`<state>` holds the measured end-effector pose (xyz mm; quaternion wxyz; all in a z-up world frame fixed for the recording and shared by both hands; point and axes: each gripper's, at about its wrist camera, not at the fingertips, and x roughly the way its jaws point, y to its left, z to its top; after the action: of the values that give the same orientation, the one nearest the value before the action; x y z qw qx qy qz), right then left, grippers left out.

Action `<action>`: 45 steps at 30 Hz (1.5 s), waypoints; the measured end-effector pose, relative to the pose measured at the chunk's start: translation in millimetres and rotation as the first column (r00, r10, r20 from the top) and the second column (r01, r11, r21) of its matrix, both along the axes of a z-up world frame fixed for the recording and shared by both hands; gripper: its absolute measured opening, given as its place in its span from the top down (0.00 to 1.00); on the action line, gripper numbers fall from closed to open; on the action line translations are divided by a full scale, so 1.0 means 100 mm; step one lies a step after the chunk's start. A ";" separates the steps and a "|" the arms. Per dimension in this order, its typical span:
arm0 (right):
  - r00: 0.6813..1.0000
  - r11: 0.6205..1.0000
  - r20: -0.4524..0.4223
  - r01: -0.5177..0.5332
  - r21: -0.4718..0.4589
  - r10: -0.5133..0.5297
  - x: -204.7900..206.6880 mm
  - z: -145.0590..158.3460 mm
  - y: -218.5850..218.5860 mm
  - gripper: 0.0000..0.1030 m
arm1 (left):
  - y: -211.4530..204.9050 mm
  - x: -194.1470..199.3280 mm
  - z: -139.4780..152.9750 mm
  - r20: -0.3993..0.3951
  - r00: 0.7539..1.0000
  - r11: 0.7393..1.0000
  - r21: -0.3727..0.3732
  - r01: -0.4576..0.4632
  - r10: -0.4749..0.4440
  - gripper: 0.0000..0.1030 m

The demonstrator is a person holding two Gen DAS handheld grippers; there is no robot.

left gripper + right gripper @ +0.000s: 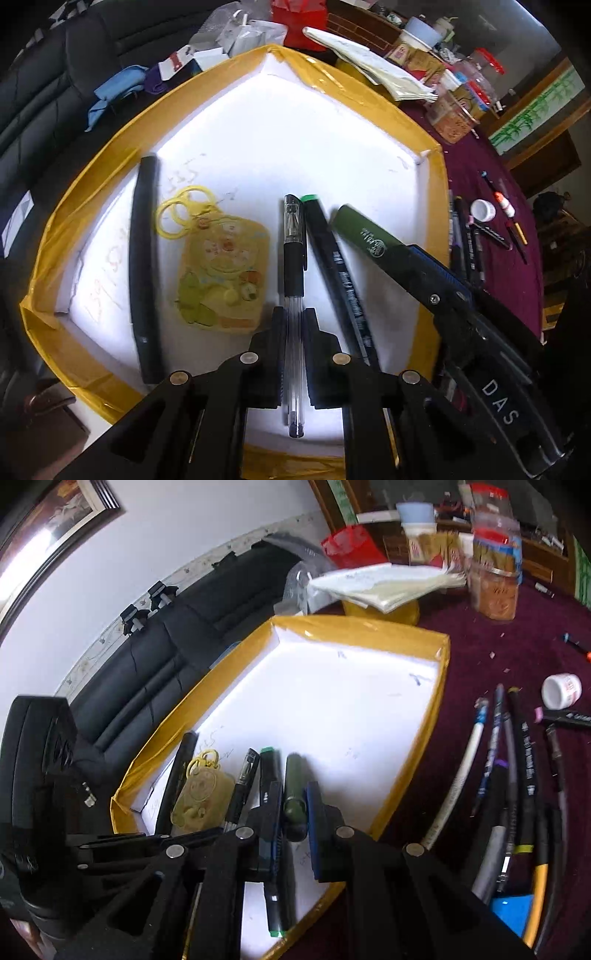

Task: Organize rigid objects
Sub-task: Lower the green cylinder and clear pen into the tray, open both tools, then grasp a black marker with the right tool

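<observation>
Here both fingers reach low over the tray (236, 62), left (294, 317) straddling the gel pen (294, 258), right (295, 805) clasping the green tube (294, 794)

"DAS": white letters on right claw (373, 242) body | tray (332, 88) floor: faint red handwriting, unreadable

black leather sofa (155, 672) against white wall (166, 539); framed picture (48, 520) upper left; maroon tablecloth (480, 657); bright daylight.

a lived-in home sitting room: a black leather sofa (155, 686) along the far wall, a framed picture (48, 520) above it, and a maroon-clothed table (480, 664) crowded with snack jars (495, 590), papers (384, 583) and loose pens (491, 746).
</observation>
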<state>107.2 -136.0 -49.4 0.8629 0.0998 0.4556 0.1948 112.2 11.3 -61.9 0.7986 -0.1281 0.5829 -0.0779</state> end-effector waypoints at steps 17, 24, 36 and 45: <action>0.972 0.976 0.104 0.215 -0.021 -0.211 -1.06 0.29 -1.22 0.51 | -0.50 -0.68 0.48 0.261 0.952 0.985 0.105 0.136 -0.160 0.15; 0.936 0.928 -0.022 0.344 -0.143 -0.350 -1.48 -0.15 -2.02 0.51 | -0.96 -0.88 0.46 0.245 0.944 0.976 0.070 0.209 -0.219 0.06; 0.949 0.901 0.075 0.314 -0.299 -0.305 -1.73 -0.25 -1.86 0.47 | -1.31 -1.03 0.32 0.237 0.917 0.932 0.249 0.262 -0.321 0.06; 0.966 0.957 0.089 0.254 -0.139 -0.244 -1.34 0.00 -1.82 0.64 | -1.32 -1.09 0.38 0.243 0.896 0.910 0.287 0.298 -0.370 0.17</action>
<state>-27.2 -318.4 -49.0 0.9012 0.0845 0.4217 0.0534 3.1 -121.1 -23.9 0.8599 0.0863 0.4767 -0.1611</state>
